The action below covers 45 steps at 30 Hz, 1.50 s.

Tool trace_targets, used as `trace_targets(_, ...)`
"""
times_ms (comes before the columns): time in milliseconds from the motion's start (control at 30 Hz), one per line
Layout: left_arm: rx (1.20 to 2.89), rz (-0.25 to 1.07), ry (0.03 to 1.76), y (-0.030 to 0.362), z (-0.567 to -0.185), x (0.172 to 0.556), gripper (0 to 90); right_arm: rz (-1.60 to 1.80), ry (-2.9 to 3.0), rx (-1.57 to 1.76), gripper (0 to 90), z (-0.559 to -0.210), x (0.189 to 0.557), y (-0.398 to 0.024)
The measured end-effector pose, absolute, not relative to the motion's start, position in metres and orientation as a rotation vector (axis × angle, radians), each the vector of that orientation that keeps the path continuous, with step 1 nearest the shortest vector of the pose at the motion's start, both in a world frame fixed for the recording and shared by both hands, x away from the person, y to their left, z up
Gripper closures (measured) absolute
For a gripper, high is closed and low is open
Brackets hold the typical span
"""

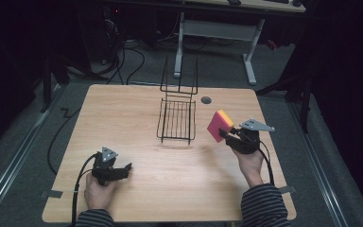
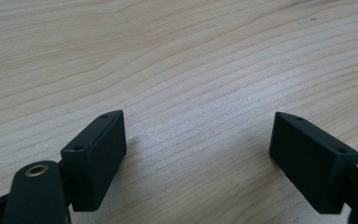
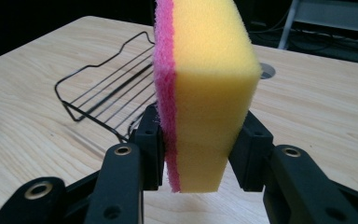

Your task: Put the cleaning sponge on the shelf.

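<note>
wood table [image 1: 170,161] w/ wire rack [image 1: 177,120]; right gripper [image 1: 225,134] clamped sponge [image 1: 220,125] low, could tip/slip out. left gripper [image 1: 125,169] wide, empty.

sponge [image 3: 209,93]: soft foam, rough pink pad | table [image 1: 137,189]: matt wood | rack [image 1: 176,120]: wire

Light wooden desk [image 1: 137,109] with round cable hole [image 1: 206,100]; black wire rack [image 1: 177,121] at centre back; white-legged table [image 1: 217,29] beyond.
</note>
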<state>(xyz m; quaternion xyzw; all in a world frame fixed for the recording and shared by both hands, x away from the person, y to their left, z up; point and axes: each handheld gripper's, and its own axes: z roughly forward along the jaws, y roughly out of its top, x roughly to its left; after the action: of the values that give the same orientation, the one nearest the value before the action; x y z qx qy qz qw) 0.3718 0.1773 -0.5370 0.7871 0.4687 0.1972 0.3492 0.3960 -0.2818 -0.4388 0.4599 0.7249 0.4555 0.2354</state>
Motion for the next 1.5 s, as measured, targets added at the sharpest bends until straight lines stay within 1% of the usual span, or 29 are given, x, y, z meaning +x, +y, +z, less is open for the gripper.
trace_targets(700, 2.039, 0.511, 1.215, 0.177, -0.537, 0.372, 19.1, 1.303, 2.069, 1.127, 61.3, -0.414, 0.402, -0.239)
trace_targets(1300, 2.041, 0.509, 1.212, 0.177, -0.537, 0.372, 19.2, 1.308, 2.127, 1.068, 61.3, -0.409, 0.419, -0.201)
trace_targets(1500, 2.042, 0.509, 1.211, 0.177, -0.537, 0.372, 19.2, 1.289, 2.148, 1.059, 61.3, -0.412, 0.428, -0.189)
